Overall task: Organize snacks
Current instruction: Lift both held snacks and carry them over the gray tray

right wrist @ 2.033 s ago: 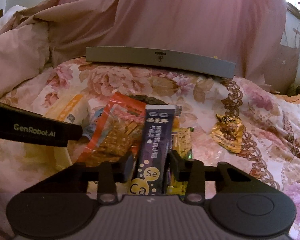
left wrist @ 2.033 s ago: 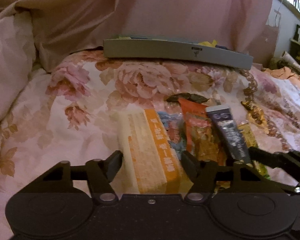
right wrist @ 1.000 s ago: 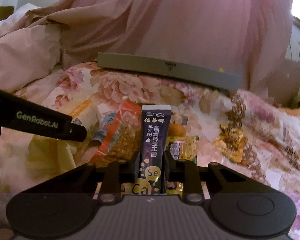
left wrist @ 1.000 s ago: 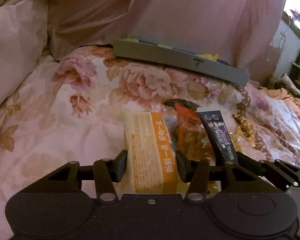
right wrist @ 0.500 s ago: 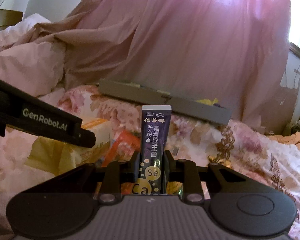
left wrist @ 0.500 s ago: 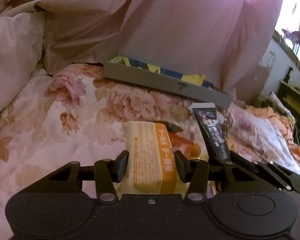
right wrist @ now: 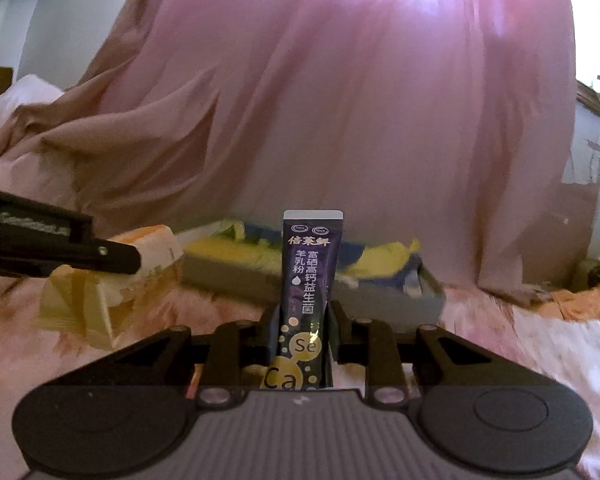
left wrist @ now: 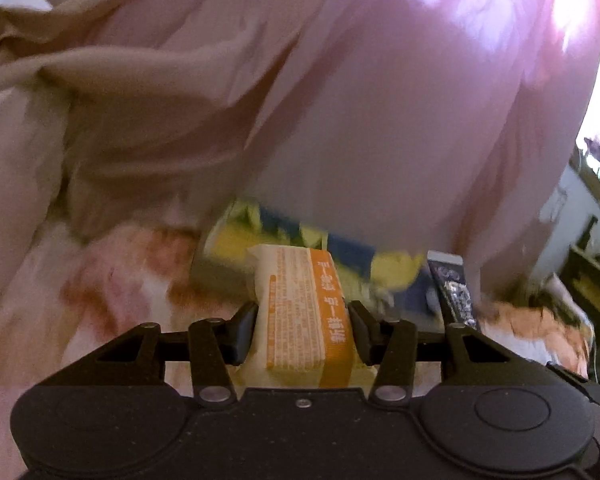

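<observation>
The left hand-held gripper (left wrist: 303,330) pinches a cream and orange snack packet (left wrist: 305,312) by its long sides and holds it clear above the flowered bed (left wrist: 112,284). The right hand-held gripper (right wrist: 304,330) is pressed tight on a dark purple sachet (right wrist: 310,280) that stands upright between its fingers. Both snacks hang just before the grey tray (right wrist: 380,304) at the bed's far edge, under the pink curtain (right wrist: 360,100).

Dim pink backlight through the curtain (right wrist: 380,100) — motion blur, fisheye-bent edges
</observation>
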Tool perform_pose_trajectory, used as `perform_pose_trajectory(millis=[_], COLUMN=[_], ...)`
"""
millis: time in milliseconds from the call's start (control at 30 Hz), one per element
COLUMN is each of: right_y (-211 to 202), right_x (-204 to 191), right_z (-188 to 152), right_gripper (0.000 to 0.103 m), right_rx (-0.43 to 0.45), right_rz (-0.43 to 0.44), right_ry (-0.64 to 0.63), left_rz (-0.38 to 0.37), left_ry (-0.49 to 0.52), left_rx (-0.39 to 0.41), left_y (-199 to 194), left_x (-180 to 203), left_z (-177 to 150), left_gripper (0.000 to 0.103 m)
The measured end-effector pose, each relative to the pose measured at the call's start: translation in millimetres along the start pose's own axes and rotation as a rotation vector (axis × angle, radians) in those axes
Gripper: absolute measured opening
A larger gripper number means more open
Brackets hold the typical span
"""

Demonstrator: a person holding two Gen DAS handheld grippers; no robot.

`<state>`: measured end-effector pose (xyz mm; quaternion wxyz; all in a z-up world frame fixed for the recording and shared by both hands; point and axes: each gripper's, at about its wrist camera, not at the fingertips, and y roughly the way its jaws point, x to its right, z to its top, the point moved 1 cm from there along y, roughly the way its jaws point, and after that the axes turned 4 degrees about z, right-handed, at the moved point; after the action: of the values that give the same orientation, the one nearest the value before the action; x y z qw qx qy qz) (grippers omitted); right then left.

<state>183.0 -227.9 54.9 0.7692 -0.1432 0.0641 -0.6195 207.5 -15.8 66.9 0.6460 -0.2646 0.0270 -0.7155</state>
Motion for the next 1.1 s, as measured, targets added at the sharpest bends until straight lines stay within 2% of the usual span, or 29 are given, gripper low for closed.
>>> perform_pose_trajectory(millis=[167,300,433,533,767,1100], right_y=[64,111,154,176,187,167], right_x=[17,21,25,26,24,27], right_z=[38,52,48,37,13,3], right_gripper=[0.028,0.028,0.028,0.028,0.028,0.029], right_rx=[0.008,0.008,-0.060,-0.135,-0.217,-0.205], right_rz=[0.014,0.011,0.017,0.035,0.061,0.096], right_ry=[0.063,0.106,0.149,0.160,0.168,0.173], left_rz=[0.016,0.047,0.082,0.098,0.087,0.082], left_ry=[-0.009,-0.023,-0.042,-0.031,0.044,0.127], left_rx=[0.063,0.082,0.067,0.023,0.012,0.016], left_y=[50,86,116,136,147,123], left_x=[-1,-8,-18,-23,-22,-17], left_z=[41,64,69,62,43,19], left_gripper=[0.051,0.051,0.051,0.051,0.048,0.048])
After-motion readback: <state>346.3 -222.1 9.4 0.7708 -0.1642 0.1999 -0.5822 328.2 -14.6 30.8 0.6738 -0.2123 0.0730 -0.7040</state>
